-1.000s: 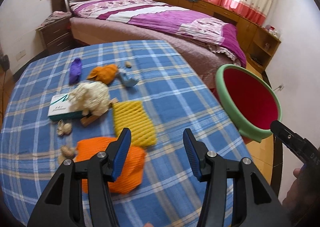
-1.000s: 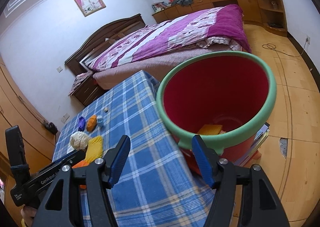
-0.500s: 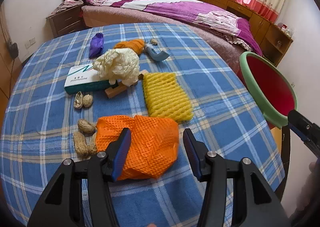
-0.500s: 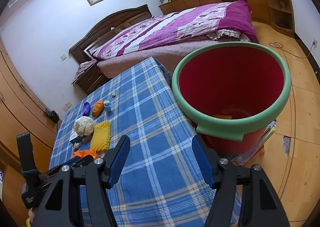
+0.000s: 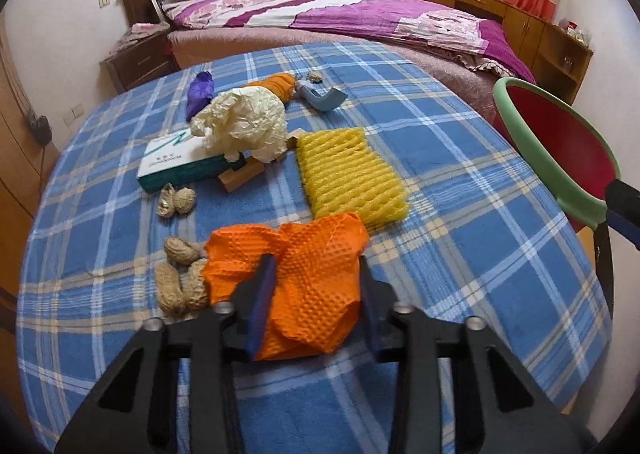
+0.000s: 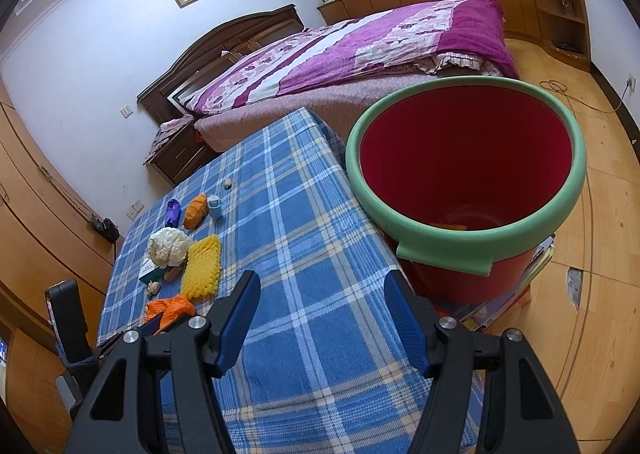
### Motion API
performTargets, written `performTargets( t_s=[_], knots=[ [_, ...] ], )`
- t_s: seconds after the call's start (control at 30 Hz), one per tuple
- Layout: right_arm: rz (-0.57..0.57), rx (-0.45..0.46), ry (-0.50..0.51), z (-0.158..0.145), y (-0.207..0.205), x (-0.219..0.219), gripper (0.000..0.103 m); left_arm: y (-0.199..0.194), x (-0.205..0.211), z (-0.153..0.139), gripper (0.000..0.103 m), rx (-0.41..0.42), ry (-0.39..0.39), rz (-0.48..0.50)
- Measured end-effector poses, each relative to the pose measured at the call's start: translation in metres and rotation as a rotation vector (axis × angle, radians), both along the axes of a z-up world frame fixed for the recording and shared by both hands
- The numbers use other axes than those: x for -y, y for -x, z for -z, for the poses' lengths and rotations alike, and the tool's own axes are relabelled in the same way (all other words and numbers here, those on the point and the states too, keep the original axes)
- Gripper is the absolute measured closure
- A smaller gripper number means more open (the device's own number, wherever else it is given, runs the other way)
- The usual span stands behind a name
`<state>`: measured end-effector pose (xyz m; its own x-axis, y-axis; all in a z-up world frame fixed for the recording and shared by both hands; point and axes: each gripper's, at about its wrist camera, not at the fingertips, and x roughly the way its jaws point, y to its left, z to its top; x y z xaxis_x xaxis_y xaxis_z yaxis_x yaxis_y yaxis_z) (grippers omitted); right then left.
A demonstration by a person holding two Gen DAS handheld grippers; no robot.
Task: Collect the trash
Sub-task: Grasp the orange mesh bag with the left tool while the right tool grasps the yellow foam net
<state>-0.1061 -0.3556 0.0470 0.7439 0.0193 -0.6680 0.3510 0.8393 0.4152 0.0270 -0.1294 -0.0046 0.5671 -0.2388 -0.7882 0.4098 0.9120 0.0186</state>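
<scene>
**Orange net between the left fingers, bucket beside the table**

The left gripper (image 5: pixel 316 294) has its fingers on either side of the crumpled orange net (image 5: pixel 304 274) on the blue plaid table (image 5: pixel 460 213); whether they are pressing it I cannot tell. Peanuts (image 5: pixel 180 274) lie just left of the net, a yellow net (image 5: pixel 348 173) just beyond it. The right gripper (image 6: pixel 324 318) is spread apart and holds nothing. The red bucket (image 6: pixel 464 169) stands beside the table edge, something orange-yellow on its bottom.

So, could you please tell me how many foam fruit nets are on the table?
3: an orange net between the left jaws, a yellow net just beyond it, another orange one behind the crumpled paper.
</scene>
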Motion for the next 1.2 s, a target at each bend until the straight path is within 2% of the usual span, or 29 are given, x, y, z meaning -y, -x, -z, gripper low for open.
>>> performTargets(
  t_s=[0.1,0.2,0.33,0.43,0.67,1.03,1.2],
  knots=[
    [-0.002,0.001,0.004,0.000,0.000,-0.001,0.036,-0.001,-0.007,-0.005,0.086,-0.006,0.051,0.010],
    [-0.015,0.000,0.017,-0.001,-0.003,-0.005,0.036,-0.001,-0.015,-0.016,0.090,-0.006,0.120,0.022],
    [-0.042,-0.003,0.029,-0.004,-0.011,-0.013,0.036,-0.001,-0.027,-0.031,0.091,0.014,0.192,0.010],
    [-0.075,-0.010,0.028,-0.005,-0.021,-0.022,0.036,-0.003,-0.038,-0.043,0.091,0.043,0.217,-0.017],
    [-0.151,-0.018,0.048,-0.009,-0.049,-0.046,0.036,-0.018,-0.076,-0.059,0.091,0.077,0.281,-0.123],
    [-0.266,-0.095,0.068,0.011,-0.095,-0.091,0.036,-0.037,-0.125,-0.042,0.091,0.045,0.300,-0.266],
    [-0.309,-0.126,0.093,0.021,-0.113,-0.109,0.036,-0.040,-0.136,-0.036,0.091,0.030,0.315,-0.295]
  ],
)
